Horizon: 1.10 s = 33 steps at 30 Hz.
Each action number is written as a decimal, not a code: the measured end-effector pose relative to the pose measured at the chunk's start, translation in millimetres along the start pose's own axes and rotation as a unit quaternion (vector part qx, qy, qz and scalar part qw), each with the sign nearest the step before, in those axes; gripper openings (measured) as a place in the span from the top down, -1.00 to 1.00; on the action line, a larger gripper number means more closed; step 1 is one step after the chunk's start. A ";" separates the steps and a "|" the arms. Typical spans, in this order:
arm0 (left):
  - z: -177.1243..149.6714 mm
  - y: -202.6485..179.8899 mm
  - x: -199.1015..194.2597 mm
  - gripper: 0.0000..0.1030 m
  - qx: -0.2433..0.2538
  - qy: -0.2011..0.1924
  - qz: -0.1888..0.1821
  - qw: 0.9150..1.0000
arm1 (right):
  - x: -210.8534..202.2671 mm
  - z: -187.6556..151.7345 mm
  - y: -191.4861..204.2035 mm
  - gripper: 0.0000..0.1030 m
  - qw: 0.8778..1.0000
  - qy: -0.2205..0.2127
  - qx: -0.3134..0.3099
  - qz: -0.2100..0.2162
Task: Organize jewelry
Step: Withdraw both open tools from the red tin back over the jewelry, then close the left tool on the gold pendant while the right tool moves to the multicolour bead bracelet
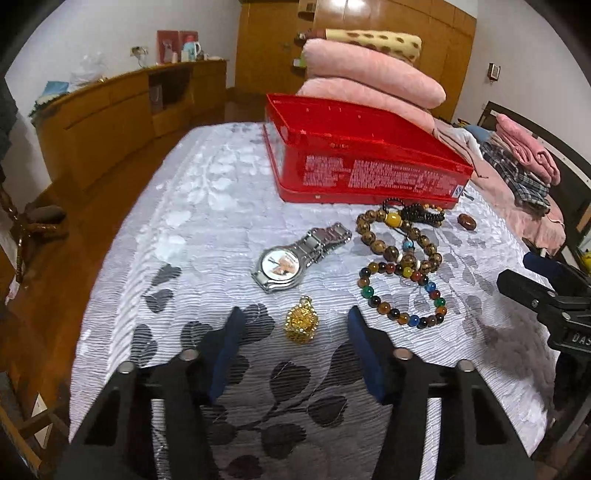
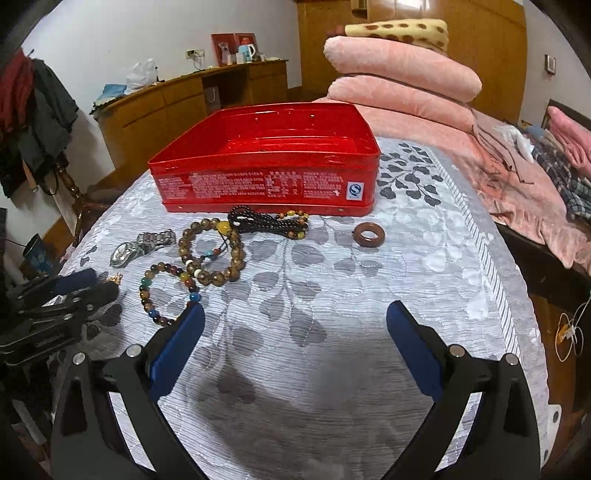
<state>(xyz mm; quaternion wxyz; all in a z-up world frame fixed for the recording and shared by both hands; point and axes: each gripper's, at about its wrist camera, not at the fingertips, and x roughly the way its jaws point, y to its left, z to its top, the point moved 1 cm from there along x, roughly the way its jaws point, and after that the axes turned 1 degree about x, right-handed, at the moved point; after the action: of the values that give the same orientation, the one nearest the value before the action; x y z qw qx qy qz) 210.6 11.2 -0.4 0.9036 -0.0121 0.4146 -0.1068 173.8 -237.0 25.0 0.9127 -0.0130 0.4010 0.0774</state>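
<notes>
Straddling the gold pendant (image 1: 301, 320) without contact, the left gripper (image 1: 295, 325) is released; the right gripper (image 2: 295, 325) gapes wide over bare bedspread (image 2: 332, 280).

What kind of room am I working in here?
Most likely a bedroom. The jewelry lies on a bed with a leaf-patterned bedspread, folded pink blankets are stacked behind the red tin, and a wooden wardrobe lines the far wall.

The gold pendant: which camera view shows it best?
The left wrist view: the gold pendant lies whole and close between the open left gripper fingers. The right wrist view shows only a sliver behind that gripper.
</notes>
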 end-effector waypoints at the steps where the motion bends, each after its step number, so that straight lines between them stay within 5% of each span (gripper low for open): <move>1: -0.1 -0.3 0.3 0.03 0.001 0.001 -0.003 1.000 | 0.3 0.4 0.7 -0.86 1.000 0.000 -0.001 0.001; 4: 1.2 -2.2 2.7 0.11 0.005 0.004 -0.013 1.000 | 3.2 0.8 3.7 -0.85 1.000 0.003 -0.004 0.005; 11: 2.1 -3.2 4.3 0.65 0.002 0.005 -0.021 1.000 | 4.5 2.1 11.5 -0.79 1.000 0.003 -0.015 0.019; 28: -1.4 0.4 -9.3 0.71 -0.007 -0.004 -0.021 1.000 | 22.6 -1.3 40.9 -0.11 0.994 0.044 -0.024 0.097; 33: -5.3 0.8 -4.3 0.63 -0.010 0.007 -0.029 1.000 | 28.0 -2.5 49.6 -0.07 0.993 0.054 -0.031 0.102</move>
<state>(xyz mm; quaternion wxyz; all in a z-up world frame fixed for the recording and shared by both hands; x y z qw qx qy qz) 204.0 13.2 -0.8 0.8970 -0.0322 0.4216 -0.1285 183.1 -184.5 4.7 0.8762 -0.0048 0.4465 0.1813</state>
